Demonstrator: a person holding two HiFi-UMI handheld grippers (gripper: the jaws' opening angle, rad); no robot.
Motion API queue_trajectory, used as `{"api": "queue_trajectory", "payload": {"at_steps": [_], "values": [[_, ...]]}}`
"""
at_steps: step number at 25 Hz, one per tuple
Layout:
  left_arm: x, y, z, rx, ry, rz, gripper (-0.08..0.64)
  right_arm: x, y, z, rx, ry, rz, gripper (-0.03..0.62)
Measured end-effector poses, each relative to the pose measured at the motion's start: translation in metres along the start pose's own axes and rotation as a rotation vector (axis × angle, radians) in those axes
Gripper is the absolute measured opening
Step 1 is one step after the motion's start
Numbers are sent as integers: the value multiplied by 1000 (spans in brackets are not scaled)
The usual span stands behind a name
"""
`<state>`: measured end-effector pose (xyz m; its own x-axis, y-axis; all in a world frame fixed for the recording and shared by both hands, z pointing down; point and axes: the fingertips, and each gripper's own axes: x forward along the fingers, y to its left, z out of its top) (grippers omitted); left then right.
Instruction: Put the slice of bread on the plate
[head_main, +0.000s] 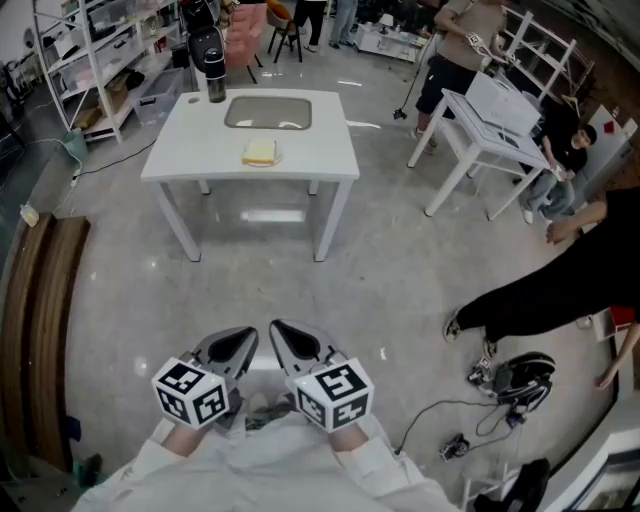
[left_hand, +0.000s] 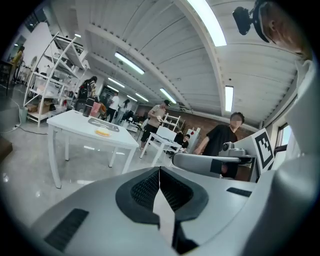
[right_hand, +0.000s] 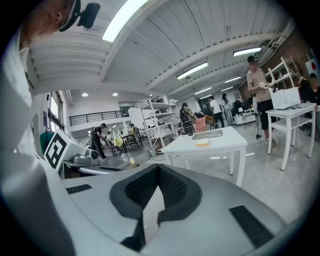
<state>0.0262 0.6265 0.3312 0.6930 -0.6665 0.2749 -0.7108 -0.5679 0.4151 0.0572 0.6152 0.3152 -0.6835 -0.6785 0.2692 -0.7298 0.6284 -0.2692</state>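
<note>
A pale yellow slice of bread (head_main: 258, 152) lies on the white table (head_main: 190, 150), in front of a grey tray (head_main: 268, 112); whether a plate is under it I cannot tell. It also shows far off as the bread (left_hand: 103, 132) in the left gripper view and the bread (right_hand: 202, 144) in the right gripper view. My left gripper (head_main: 248, 336) and right gripper (head_main: 278, 329) are held close to my body, well short of the table, side by side. Both are shut with nothing between the jaws, as seen at the left gripper (left_hand: 160, 170) and right gripper (right_hand: 159, 167).
A black appliance with a cup (head_main: 209, 55) stands at the table's far left corner. A second white table (head_main: 490, 130) with people around it is at the right. A person in black (head_main: 560, 290) leans in from the right. Cables and gear (head_main: 510, 385) lie on the floor. Shelves (head_main: 90, 60) line the left.
</note>
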Motion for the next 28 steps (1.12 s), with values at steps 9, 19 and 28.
{"api": "queue_trajectory", "payload": {"at_steps": [9, 19, 28], "values": [[18, -6, -2, -14, 2, 23, 9, -9, -11, 3, -24, -22, 51, 14], [34, -10, -19, -38, 18, 65, 9, -19, -29, -7, -12, -11, 70, 15], [63, 17, -12, -73, 33, 33, 9, 14, -55, -6, -39, 42, 45, 15]]}}
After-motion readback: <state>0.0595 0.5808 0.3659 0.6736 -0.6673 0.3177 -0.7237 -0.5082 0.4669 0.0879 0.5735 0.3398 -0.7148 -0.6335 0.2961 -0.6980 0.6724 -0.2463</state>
